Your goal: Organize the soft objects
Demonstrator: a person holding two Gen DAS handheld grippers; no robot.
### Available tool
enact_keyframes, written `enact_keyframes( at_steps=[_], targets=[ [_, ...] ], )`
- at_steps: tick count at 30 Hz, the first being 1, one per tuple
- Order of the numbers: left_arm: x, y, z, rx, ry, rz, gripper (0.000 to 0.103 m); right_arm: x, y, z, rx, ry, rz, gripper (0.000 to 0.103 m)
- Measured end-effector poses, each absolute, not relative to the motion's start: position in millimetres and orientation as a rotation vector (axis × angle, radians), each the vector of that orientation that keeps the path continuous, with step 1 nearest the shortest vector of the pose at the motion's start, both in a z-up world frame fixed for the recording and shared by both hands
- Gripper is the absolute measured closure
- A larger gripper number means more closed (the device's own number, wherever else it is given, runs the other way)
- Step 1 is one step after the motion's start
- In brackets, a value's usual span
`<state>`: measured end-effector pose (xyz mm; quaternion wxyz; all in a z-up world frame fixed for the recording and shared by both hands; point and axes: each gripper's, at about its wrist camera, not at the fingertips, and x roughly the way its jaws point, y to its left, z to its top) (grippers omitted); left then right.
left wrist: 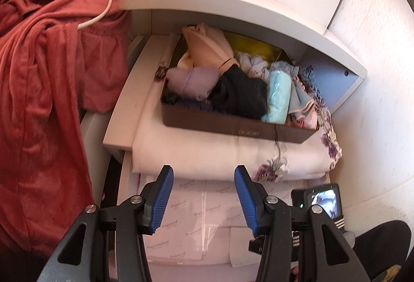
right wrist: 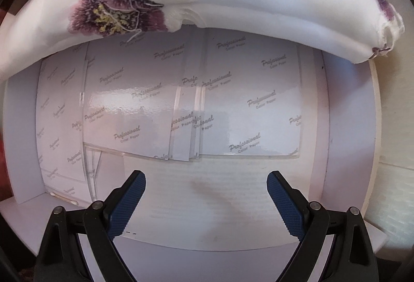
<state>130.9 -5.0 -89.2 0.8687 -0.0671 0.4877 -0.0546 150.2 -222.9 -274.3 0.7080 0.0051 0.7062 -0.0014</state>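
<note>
Already the brown box [left wrist: 233, 126] of rolled clothes [left wrist: 233, 90] sat on the folded embroidered cloth [left wrist: 207, 152] in the shelf. I kept left tool [left wrist: 204, 194] and right tool [right wrist: 207, 201] wide, empty. The red blanket [left wrist: 44, 75] remained unfolded.

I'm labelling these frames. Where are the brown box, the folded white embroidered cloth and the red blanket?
brown box [left wrist: 233, 130]: left wrist view, front wall.
folded white embroidered cloth [left wrist: 191, 152]: left wrist view, plain front fold.
red blanket [left wrist: 44, 80]: left wrist view, hanging middle.
</note>
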Motion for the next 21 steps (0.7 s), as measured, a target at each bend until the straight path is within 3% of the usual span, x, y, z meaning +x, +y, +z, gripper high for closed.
enact_keyframes(
  at_steps=[21],
  targets=[
    [94.9, 17.1, -112.4, -0.161, 1.091, -0.047, 0.045, 125.1, -202.9, -185.4, -0.038, 1.347, -0.023, 0.006]
  ],
)
